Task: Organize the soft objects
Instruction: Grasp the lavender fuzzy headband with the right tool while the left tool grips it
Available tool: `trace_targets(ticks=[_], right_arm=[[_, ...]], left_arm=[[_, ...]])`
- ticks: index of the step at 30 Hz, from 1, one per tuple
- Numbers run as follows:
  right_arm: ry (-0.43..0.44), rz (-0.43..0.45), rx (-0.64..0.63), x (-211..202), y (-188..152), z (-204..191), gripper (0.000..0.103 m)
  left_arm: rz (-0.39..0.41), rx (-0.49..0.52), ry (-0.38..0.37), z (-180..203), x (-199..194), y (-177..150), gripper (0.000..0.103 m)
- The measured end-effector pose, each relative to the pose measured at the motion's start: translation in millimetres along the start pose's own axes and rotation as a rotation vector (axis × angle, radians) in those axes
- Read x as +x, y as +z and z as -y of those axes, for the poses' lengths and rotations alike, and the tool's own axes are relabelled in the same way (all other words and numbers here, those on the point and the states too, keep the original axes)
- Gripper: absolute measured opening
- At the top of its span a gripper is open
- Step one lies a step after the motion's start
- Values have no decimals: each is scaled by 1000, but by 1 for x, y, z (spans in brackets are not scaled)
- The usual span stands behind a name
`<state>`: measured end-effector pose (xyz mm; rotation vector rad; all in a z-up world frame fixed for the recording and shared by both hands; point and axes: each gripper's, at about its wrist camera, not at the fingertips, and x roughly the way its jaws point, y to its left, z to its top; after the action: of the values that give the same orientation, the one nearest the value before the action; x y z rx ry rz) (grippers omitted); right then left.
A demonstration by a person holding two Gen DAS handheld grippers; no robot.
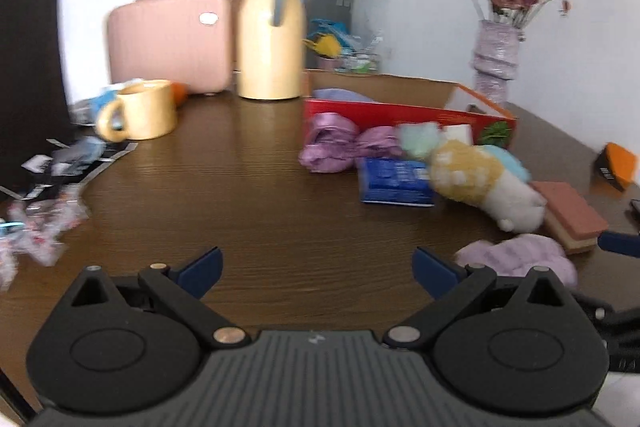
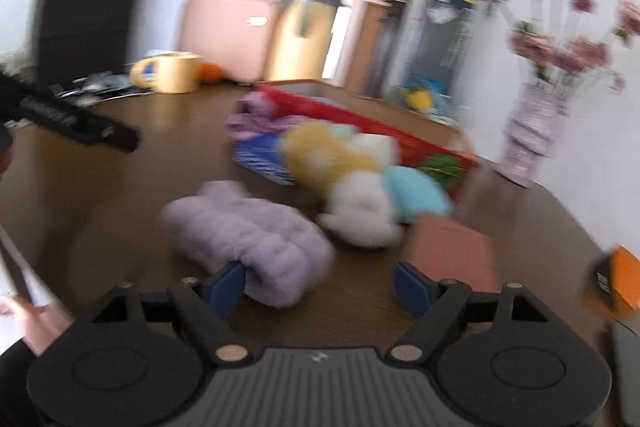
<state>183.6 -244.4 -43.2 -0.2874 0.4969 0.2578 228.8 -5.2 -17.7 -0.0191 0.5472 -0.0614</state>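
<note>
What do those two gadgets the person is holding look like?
Both match: the left gripper and right gripper each have a ribbed dark grey body, two round black discs, black linkage arms with metal rivets, and blue pads on the fingers.

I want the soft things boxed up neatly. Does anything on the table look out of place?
Yes. The plush toy lies toppled across a blue packet, outside the red box. A fluffy lilac cloth sits crumpled on the table, loose beside the open right gripper.
</note>
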Motion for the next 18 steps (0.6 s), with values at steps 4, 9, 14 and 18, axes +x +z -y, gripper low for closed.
trace_targets(ticks=[4,9,14,18], right_arm=[[74,35,145,-7,2,25,81],[151,45,348,4,5,46,76],[187,-22,420,34,1,44,49],[186,-30,416,42,-2,38,46]], left_arm=[[-9,-1,-119,18,6,2,103],[-54,-49,-237,28,6,1,98],[-134,-129,-322,42,20,-4,57],[-208,-151,-317,48,37,-12,31]])
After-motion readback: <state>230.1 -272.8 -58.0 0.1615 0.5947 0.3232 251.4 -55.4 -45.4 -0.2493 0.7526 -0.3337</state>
